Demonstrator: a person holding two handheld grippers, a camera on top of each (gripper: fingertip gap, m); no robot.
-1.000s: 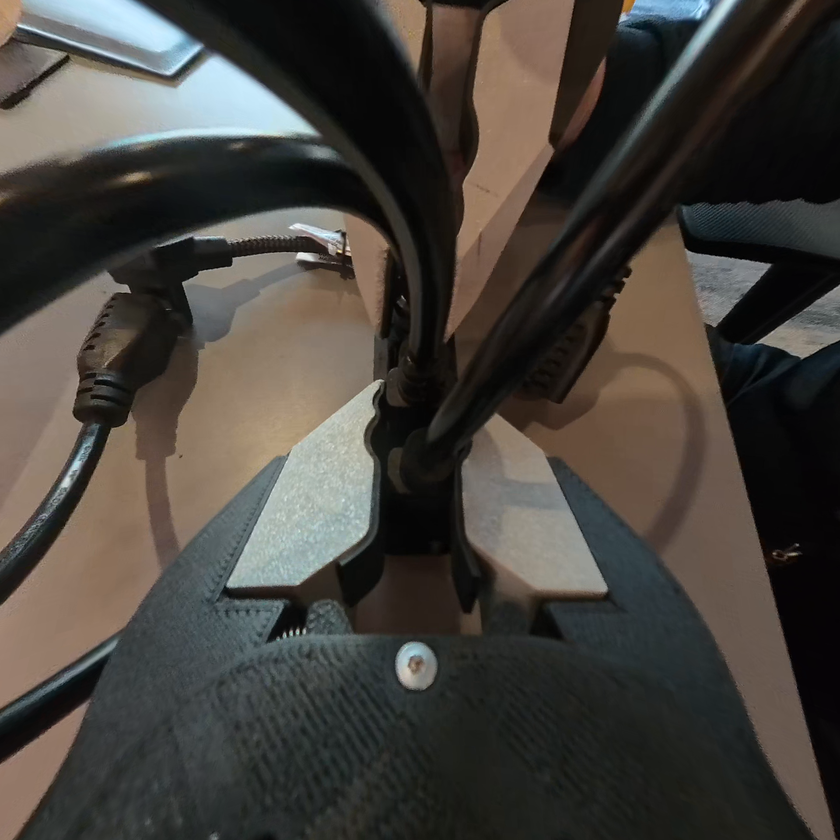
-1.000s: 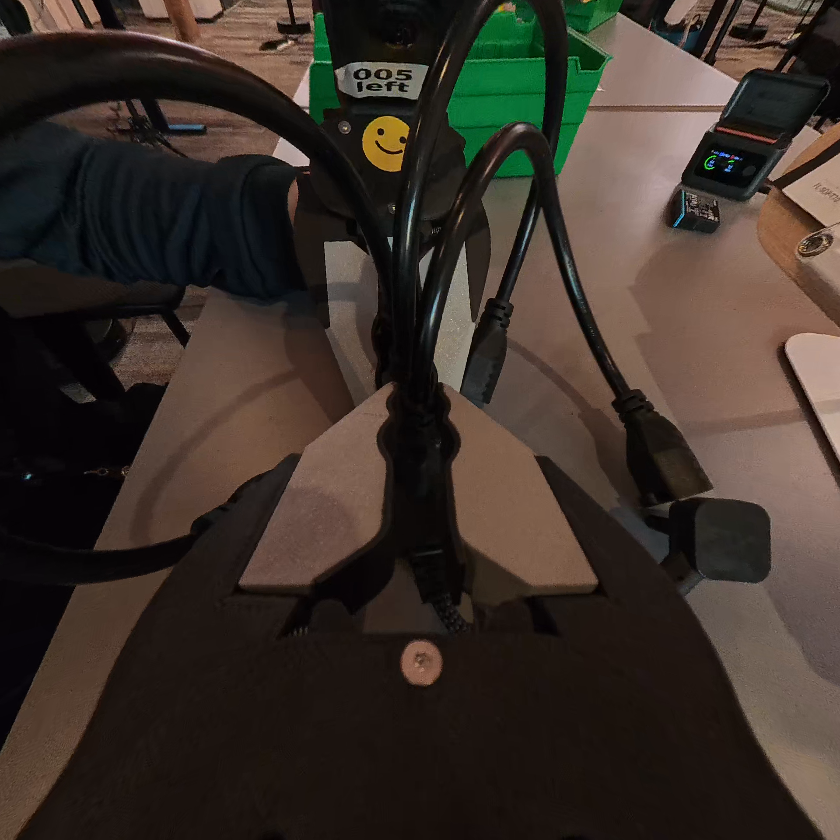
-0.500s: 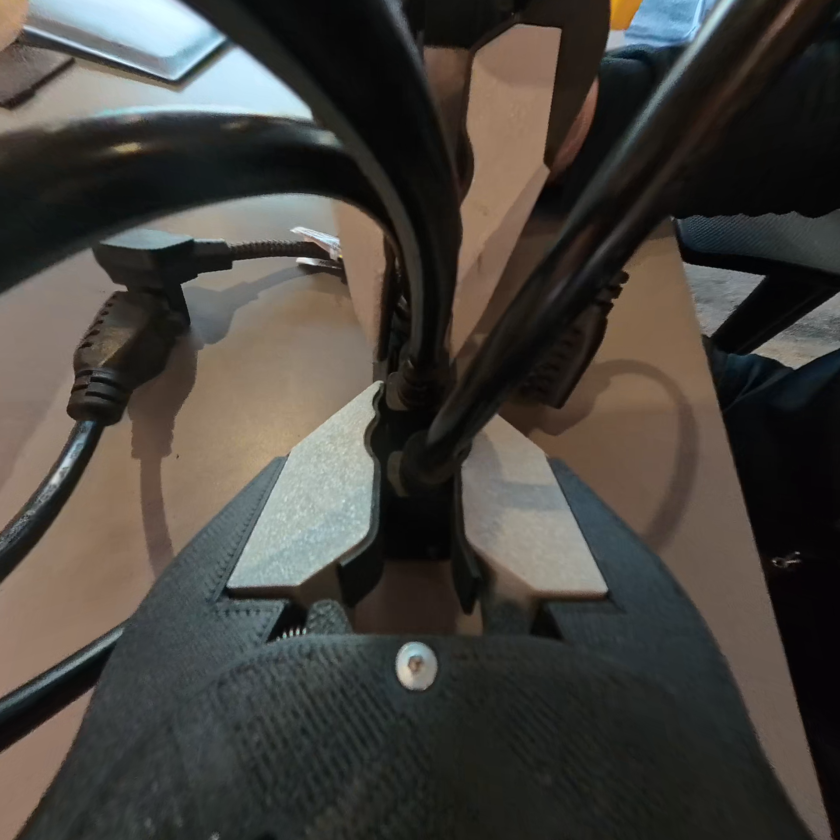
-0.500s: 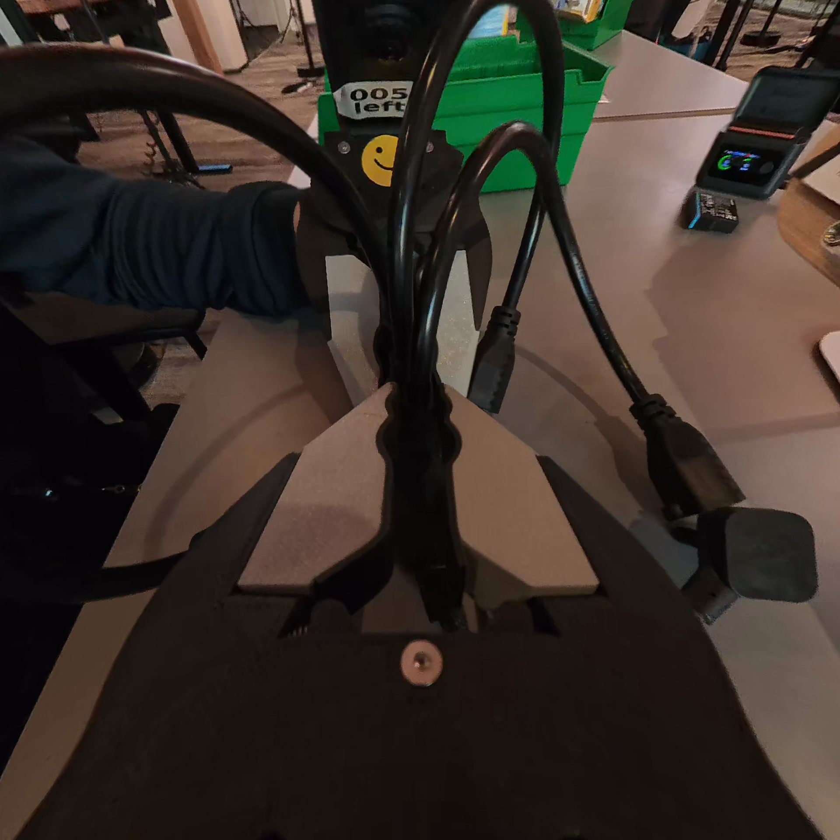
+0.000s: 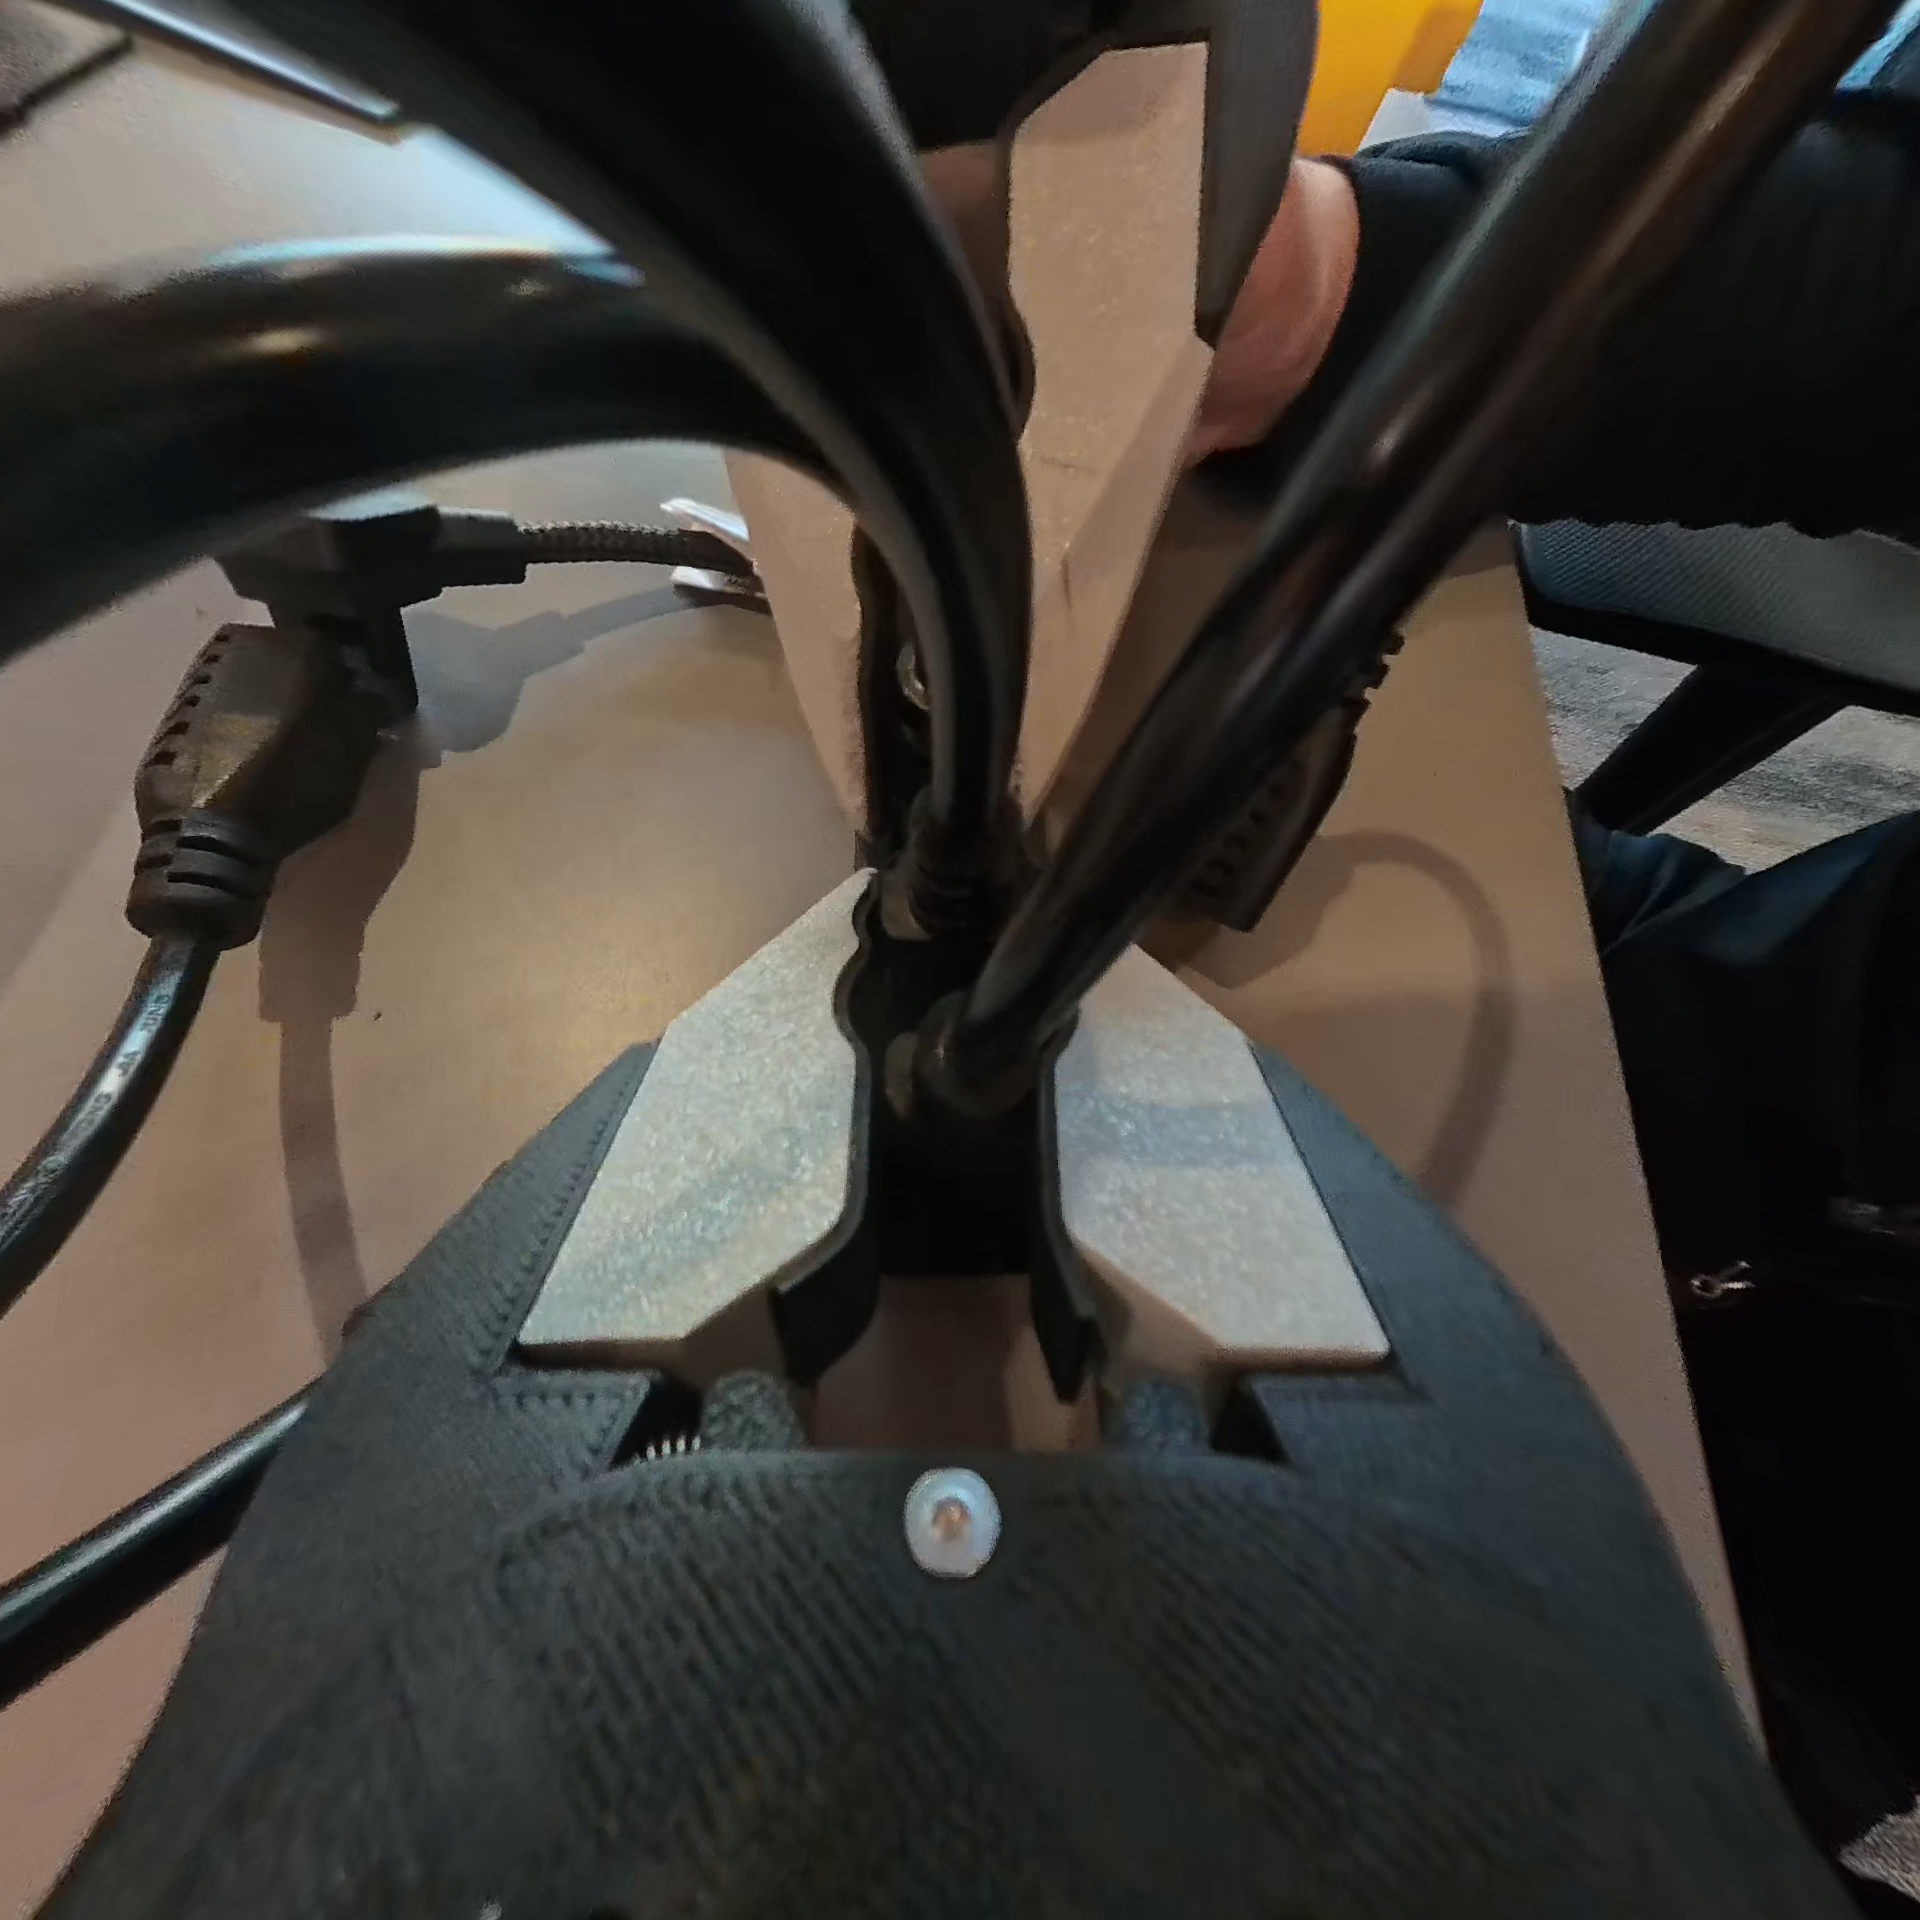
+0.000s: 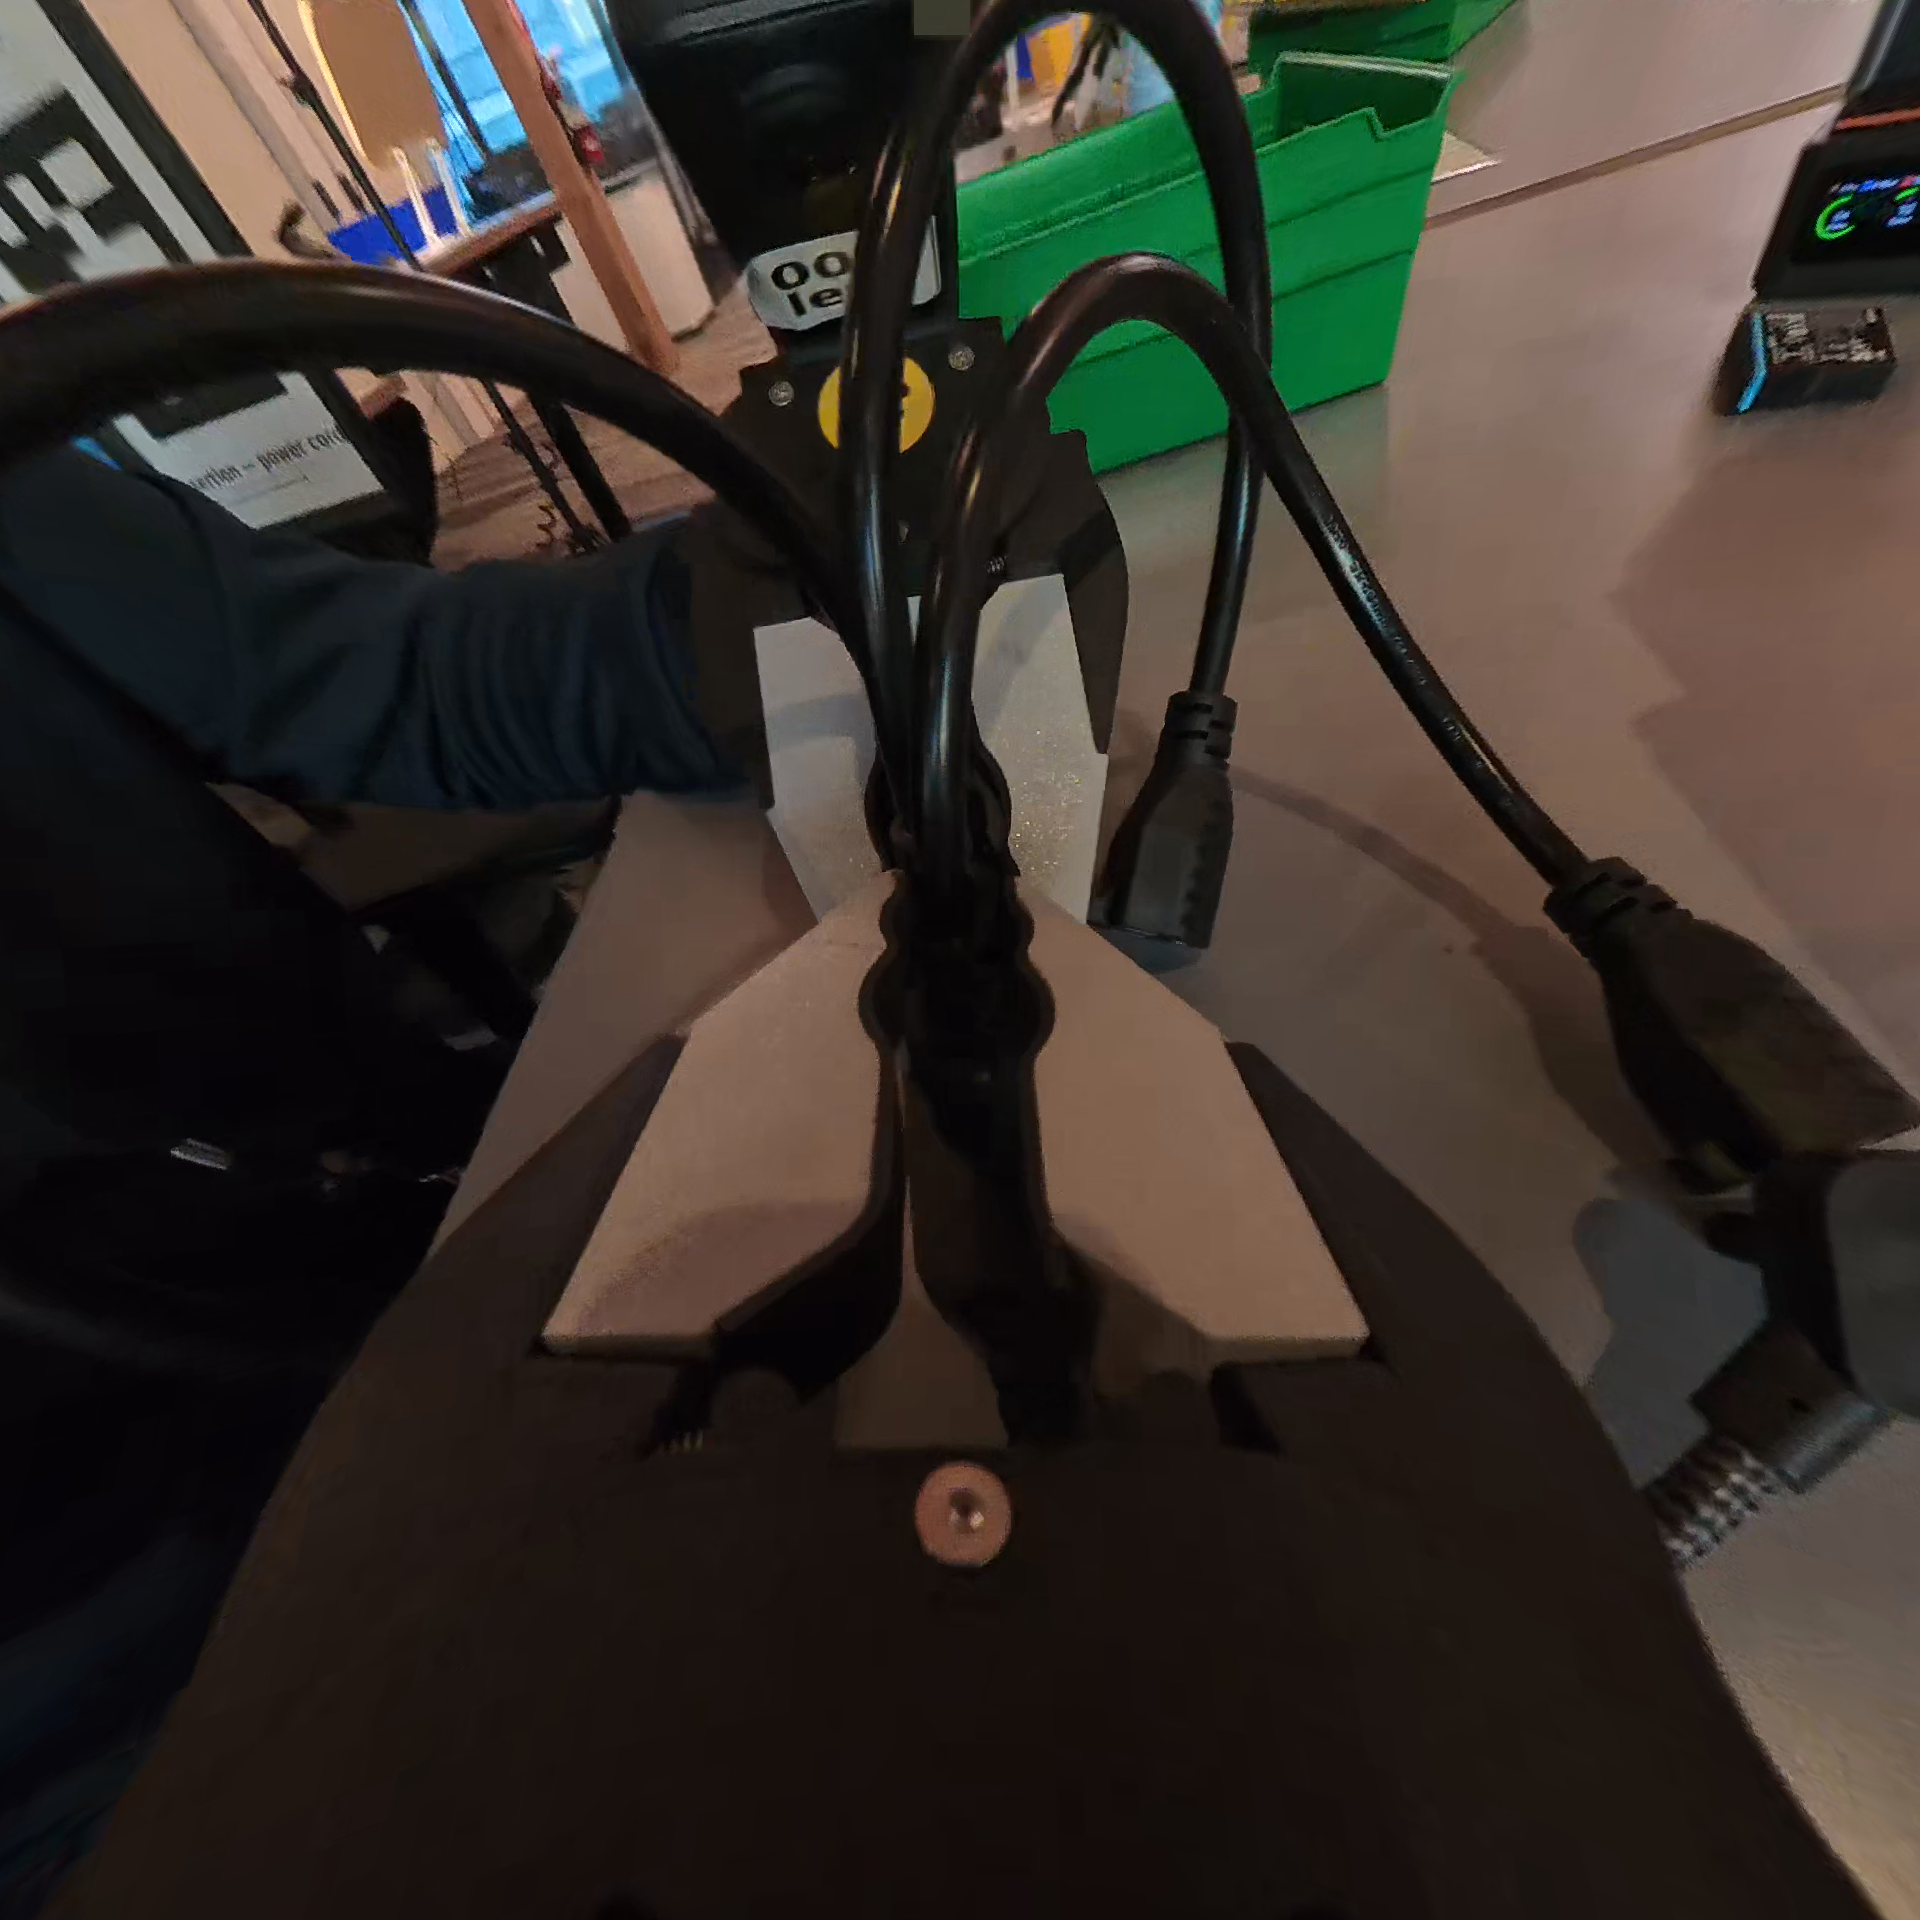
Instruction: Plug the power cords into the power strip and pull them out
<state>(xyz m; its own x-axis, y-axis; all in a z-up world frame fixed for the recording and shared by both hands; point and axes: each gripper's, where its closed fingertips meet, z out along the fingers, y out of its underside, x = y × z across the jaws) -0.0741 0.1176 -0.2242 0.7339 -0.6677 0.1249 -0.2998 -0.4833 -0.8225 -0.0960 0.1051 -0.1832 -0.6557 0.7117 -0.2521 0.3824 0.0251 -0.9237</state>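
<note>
Black cords are crowding both of my views. On the left gripper (image 5: 961, 1049) I am seeing the two grey fingers (image 5: 727, 1132) pressing in on a black plug (image 5: 951, 1164), with a thick cord (image 5: 1351, 582) rising out of it toward the upper right. A second cord (image 5: 935, 582) is arching up and over just ahead of the fingertips. The white power strip (image 5: 1081, 436) is standing on edge right beyond that, and the plug body is sitting against its near end; I cannot tell how deep the prongs are sitting.

On the right gripper (image 6: 961, 997) I am seeing the fingers (image 6: 748, 1164) clamping a black plug (image 6: 966, 1039) as well, with two cords (image 6: 935, 644) looping up from it. The power strip (image 6: 821, 717) is showing behind them, and the left gripper (image 6: 904, 582) is facing me at the strip's far end, a dark sleeve (image 6: 416, 675) reaching in behind it.

Off to the right, a loose cord end (image 6: 1169, 831) is hanging with its tip touching the grey table (image 6: 1558, 623). Another plug (image 6: 1725, 1018) is lying flat on the table, near a black adapter (image 6: 1860, 1268) with a braided cable (image 6: 1714, 1486). A green bin (image 6: 1247, 260) is sitting farther back, and a small device with a lit screen (image 6: 1860, 218) is standing at the far right.
</note>
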